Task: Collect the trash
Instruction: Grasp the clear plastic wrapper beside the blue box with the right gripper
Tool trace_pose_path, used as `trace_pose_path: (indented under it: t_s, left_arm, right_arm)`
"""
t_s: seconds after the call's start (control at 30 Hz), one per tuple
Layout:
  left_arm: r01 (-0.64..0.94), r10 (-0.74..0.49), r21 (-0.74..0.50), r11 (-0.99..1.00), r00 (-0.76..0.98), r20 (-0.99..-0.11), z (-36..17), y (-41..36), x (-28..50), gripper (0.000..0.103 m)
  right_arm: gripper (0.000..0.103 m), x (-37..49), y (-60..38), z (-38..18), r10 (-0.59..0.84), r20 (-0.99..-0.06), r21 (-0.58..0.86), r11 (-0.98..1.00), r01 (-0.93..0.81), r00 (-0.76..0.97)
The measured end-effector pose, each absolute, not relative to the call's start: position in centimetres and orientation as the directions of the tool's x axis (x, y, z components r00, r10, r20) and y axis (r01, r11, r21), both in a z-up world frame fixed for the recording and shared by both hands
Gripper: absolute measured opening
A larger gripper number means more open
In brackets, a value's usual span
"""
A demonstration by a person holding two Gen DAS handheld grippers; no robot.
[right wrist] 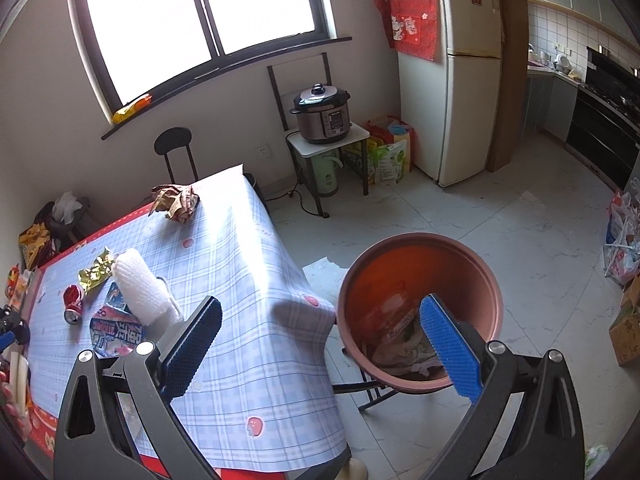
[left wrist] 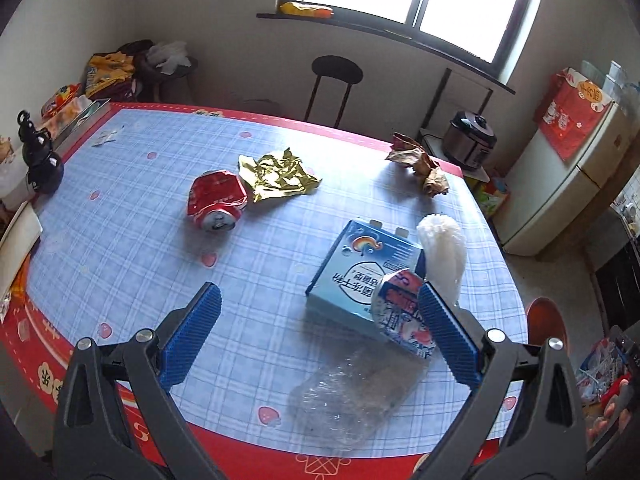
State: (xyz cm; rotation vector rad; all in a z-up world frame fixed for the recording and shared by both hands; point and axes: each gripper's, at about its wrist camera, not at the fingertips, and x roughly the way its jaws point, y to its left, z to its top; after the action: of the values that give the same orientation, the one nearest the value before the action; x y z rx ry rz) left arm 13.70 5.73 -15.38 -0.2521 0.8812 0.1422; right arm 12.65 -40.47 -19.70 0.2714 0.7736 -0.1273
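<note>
Right gripper (right wrist: 320,344) hangs over the tub (right wrist: 420,248), fingers wide, empty, probably just unloaded; left gripper (left wrist: 320,320), equally spread and empty, faces the carton (left wrist: 400,312) on the worktop (left wrist: 140,240)

We see a table (left wrist: 120,240) under a blue checked cloth, red-bordered. On it lie a crushed red can (left wrist: 216,204), gold wrapper (left wrist: 276,174), brown crumpled paper (left wrist: 420,164), blue box (left wrist: 360,268), white foam net (left wrist: 442,248), clear plastic bag (left wrist: 352,396).

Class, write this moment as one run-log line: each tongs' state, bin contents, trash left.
left tongs: open, above table | right tongs: open, over bin | bin: holds trash | left: can, gold wrapper, box
</note>
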Motion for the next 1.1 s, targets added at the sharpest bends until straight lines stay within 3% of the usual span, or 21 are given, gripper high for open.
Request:
trace_pose_path:
  t_s: [0.57, 0.87, 1.1]
  left_arm:
    - [-0.418, 0.037, -0.251, 0.873, 0.570, -0.821, -21.1, 19.6, 9.2, 0.097]
    - [-0.418, -0.002, -0.271, 0.867, 0.540, -0.842, -23.6, 24.2, 9.7, 0.097]
    - [-0.369, -0.039, -0.278, 0.887, 0.539, -0.841, -24.9, 26.3, 10.3, 0.097]
  right_arm:
    - [0.098, 18.9, -19.2, -23.3, 0.193, -0.800, 0.082, 0.973, -0.216, 0.568]
    - [0.098, 21.3, -8.1, -27.6, 0.197, -0.856, -0.003, 0.923, -0.385, 0.478]
    - [0.097, 23.3, -5.2, -30.1, 0.101, -0.865, -0.079, 0.940, -0.332, 0.491]
